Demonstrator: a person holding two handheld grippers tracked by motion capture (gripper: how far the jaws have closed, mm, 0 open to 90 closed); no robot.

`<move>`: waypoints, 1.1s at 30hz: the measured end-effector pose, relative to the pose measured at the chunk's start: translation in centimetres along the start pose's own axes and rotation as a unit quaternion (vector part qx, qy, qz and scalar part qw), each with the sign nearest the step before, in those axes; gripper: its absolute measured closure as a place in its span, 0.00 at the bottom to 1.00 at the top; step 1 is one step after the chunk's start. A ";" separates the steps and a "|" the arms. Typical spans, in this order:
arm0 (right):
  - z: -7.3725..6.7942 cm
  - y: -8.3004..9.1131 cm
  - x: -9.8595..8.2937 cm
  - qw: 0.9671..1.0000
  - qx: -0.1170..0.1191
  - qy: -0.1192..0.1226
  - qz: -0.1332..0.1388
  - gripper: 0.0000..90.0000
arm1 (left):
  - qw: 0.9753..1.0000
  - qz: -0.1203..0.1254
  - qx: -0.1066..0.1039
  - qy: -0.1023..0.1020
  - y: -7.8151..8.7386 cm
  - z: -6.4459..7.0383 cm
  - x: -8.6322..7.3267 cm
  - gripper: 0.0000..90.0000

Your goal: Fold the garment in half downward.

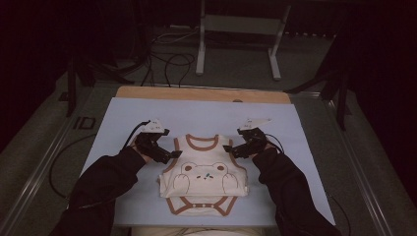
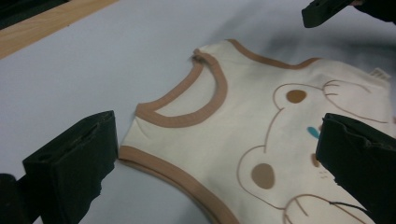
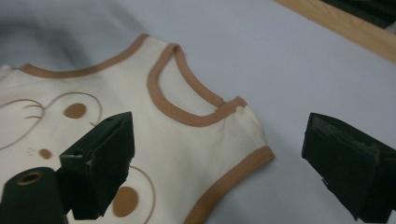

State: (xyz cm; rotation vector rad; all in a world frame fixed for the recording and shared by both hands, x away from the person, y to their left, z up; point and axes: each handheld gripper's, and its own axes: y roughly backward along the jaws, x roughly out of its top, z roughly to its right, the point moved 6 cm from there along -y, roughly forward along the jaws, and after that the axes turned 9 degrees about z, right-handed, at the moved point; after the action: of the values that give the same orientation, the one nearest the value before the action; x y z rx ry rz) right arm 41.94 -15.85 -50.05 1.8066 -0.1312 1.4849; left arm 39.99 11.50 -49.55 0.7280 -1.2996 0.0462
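High view is showing the left hand-held gripper [image 1: 165,155] hovering at the left shoulder of a cream baby bodysuit [image 1: 204,179], which is lying flat, front up, near the middle of the pale blue mat [image 1: 128,118] covering the bench [image 1: 196,93]; the bodysuit's brown-trimmed neckline is pointing away from the person and its snapped crotch is lying toward the near edge; a bear face is showing on the chest; left gripper view is showing this hand-held gripper's jaws standing spread wide, one jaw over the bare mat beside the shoulder strap and the other over the bear print, pinching nothing; moving rightward, the right hand-held gripper [image 1: 237,150] is sitting at the garment's right shoulder; right gripper view is showing its jaws likewise spread wide apart, one over the bear print and one over the mat past the armhole trim, with the shoulder strap lying between them and no fabric being clamped; dark sleeves [image 1: 290,191] are coming in from the bottom edge.
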 end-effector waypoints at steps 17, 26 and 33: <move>2.5 -2.9 -1.2 1.000 -0.006 -0.022 -0.017 0.11 | 0.999 -0.029 -0.001 0.015 -2.5 -2.6 -1.1 0.00; 3.2 -3.8 -2.1 0.999 -0.007 -0.027 -0.040 0.11 | 0.999 -0.049 0.004 0.023 -3.7 -3.9 -2.2 0.03; 3.7 -4.4 -2.6 0.998 -0.003 -0.028 -0.054 0.25 | 0.998 -0.058 0.014 0.029 -4.3 -4.7 -2.6 0.10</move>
State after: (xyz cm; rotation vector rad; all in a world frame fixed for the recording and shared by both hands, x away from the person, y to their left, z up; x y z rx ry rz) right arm 46.40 -16.02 -54.54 1.8219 -0.0658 1.3578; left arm 45.06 11.50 -54.20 0.8185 -1.2013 -0.0077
